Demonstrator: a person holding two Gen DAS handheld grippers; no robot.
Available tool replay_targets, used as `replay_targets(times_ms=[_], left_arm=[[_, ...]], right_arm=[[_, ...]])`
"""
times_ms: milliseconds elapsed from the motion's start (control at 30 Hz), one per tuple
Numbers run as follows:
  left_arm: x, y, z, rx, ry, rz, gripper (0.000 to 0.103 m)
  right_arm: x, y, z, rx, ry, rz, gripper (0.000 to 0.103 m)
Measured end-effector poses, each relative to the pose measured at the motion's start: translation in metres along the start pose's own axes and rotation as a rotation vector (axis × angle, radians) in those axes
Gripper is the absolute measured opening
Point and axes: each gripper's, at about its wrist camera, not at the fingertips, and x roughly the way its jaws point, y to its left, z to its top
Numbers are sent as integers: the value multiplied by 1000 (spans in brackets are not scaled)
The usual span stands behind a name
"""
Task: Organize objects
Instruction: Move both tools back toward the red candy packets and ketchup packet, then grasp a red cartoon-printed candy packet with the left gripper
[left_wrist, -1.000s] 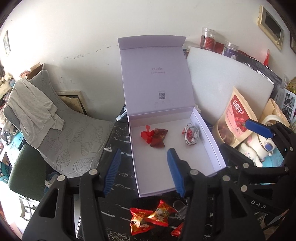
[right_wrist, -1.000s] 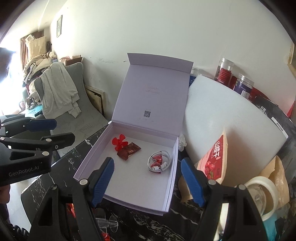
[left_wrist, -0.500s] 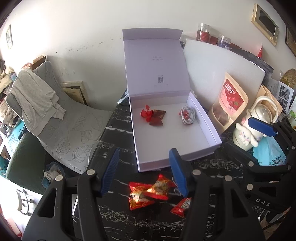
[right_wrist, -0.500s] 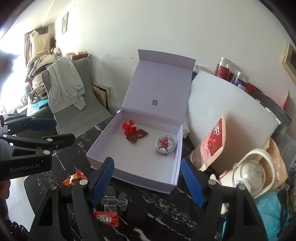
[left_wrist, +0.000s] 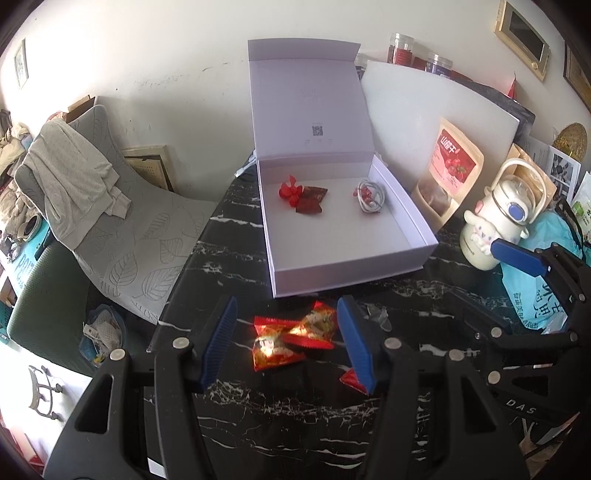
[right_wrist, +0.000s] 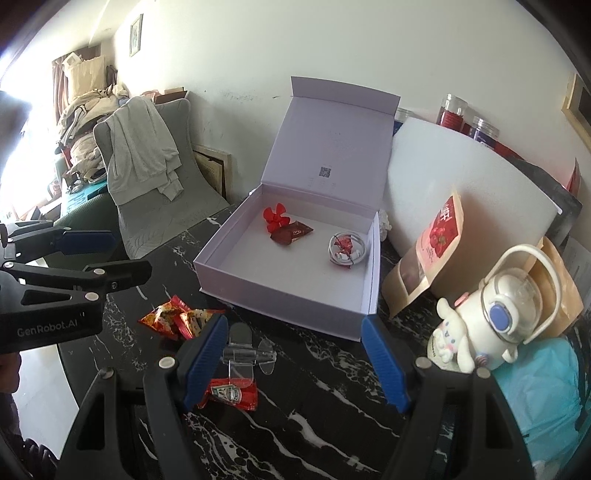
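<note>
A black marble-patterned table with white veins is seen, its polished top carrying a shallow rectangular cardboard box in matte pale lilac, whose hinged lid is stood upright at the far side. Inside the box, toward the far wall, a red flower-shaped clip, a dark red crinkled candy wrapper touching it, and a coiled white cable to the right are laid. On the table near the box's front wall, glossy red snack packets are piled, with a clear acrylic stand and a flat red ketchup sachet to their right. The left gripper is held wide open above the packets, its ribbed blue fingers on either side of them, nothing grasped. The right gripper is likewise spread wide and empty, the stand and sachet lying just inside its left finger.
</note>
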Motion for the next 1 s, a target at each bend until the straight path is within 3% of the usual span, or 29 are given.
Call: replay_targets(times_ms=[500,1000], left_arm=[[30,-8,-45,34,79,-23,55],[60,14,-57,6,135,-31,55]], right_arm=[[27,19,-52,-4,82,71,75],[56,27,-73,20,145,201,75]])
